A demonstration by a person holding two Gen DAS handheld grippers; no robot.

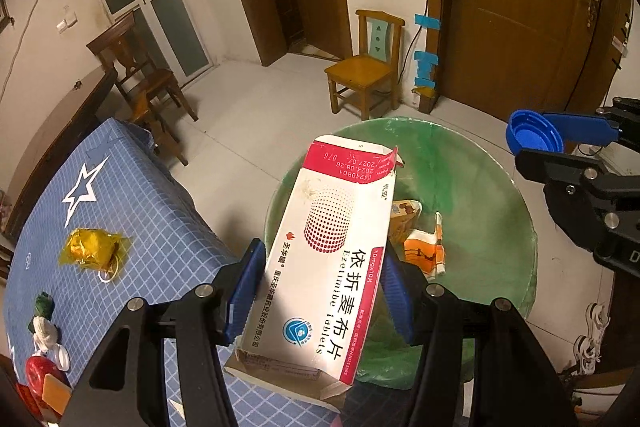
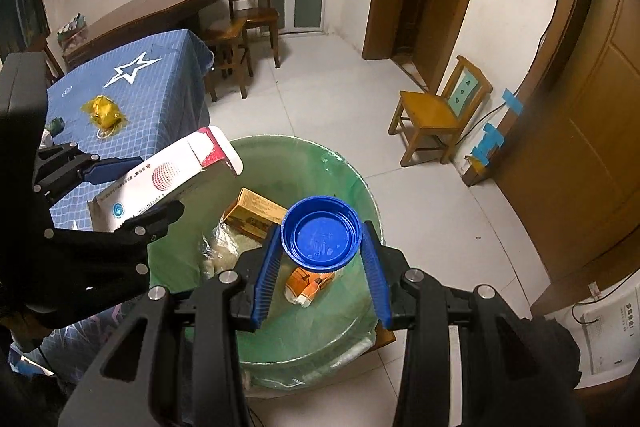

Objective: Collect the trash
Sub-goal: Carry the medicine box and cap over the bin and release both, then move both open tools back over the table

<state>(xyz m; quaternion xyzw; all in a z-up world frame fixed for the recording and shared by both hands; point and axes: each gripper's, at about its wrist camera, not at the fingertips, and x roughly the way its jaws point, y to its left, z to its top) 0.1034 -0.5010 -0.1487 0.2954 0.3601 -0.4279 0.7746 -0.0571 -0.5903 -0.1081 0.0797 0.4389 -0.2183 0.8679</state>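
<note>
My left gripper (image 1: pixel 320 267) is shut on a white and red medicine box (image 1: pixel 328 251) and holds it over the near rim of a bin lined with a green bag (image 1: pixel 472 163). My right gripper (image 2: pixel 320 247) is shut on a blue plastic lid (image 2: pixel 322 237) and holds it above the same bin (image 2: pixel 340 167). The lid also shows at the right of the left wrist view (image 1: pixel 534 137), and the box at the left of the right wrist view (image 2: pixel 172 179). Orange and yellow packets (image 1: pixel 424 247) lie inside the bin.
A table with a blue checked cloth (image 1: pixel 132 203) stands left of the bin, with a yellow crumpled wrapper (image 1: pixel 94 247), a green and white scrap (image 1: pixel 44 315) and a red object (image 1: pixel 40 371) on it. A small wooden chair (image 1: pixel 368 67) stands by the far wall.
</note>
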